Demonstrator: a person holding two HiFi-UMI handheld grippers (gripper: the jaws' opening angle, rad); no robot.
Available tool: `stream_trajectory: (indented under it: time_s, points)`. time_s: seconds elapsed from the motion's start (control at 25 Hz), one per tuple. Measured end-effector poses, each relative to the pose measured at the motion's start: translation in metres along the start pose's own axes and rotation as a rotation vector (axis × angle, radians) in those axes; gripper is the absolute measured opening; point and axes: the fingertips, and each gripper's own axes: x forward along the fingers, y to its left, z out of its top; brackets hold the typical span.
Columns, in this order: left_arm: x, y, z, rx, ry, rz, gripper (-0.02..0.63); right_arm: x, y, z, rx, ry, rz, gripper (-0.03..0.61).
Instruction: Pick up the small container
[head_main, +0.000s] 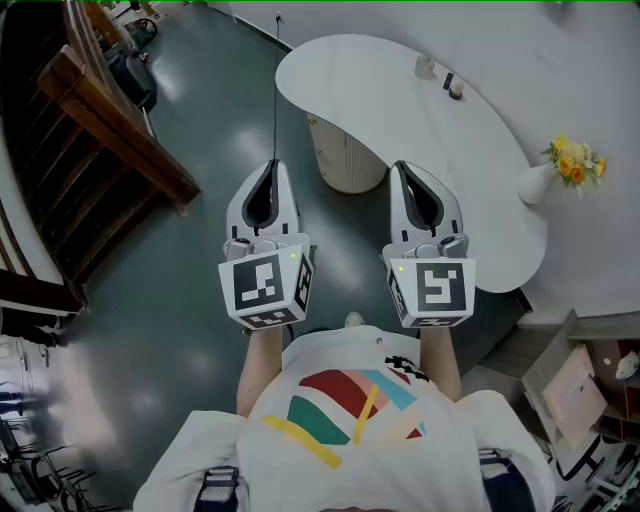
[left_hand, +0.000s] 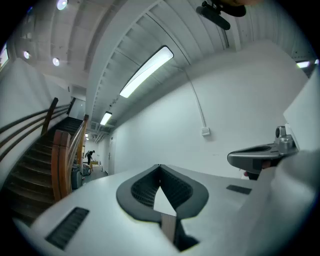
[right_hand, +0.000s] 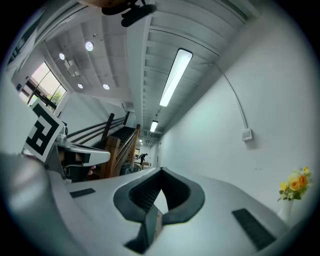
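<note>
First, head view: the person holds the left gripper and right gripper level and side by side, the left over the floor, the right showing against the near edge of the curved white worktop. The container stands on the worktop near its far edge, beside a small dark item and well apart from both grippers. A vase of yellow flowers stands towards the worktop's right end. The container is too small here to give its long axis or facing; it reads only as a pale spot, probably upright.

Next, left gripper view: the jaws are clenched tip to tip with nothing between them. They face a bare wall, with a staircase at left. The container is out of frame.

Last, right gripper view: the jaws are likewise clenched and empty. The flowers show at lower right, and the container is again out of frame.

Judged step: the approach is not yet begun. The next move calls for carrying a gripper, likely the nearer right one, forward over the worktop. Its jaws must part and tilt down to straddle the container before closing.
</note>
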Motion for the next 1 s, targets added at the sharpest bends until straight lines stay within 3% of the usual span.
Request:
stream_trajectory:
  time_s: [0.6, 1.0]
  points:
    - [-0.004, 0.003, 0.006, 0.017, -0.022, 0.033, 0.018, -0.008, -0.009, 0.003, 0.04, -0.057, 0.015, 0.011]
    - [0.016, -0.001, 0.013, 0.033, -0.044, 0.034, 0.018, -0.004, -0.046, 0.004, 0.092, -0.098, -0.056, 0.011]
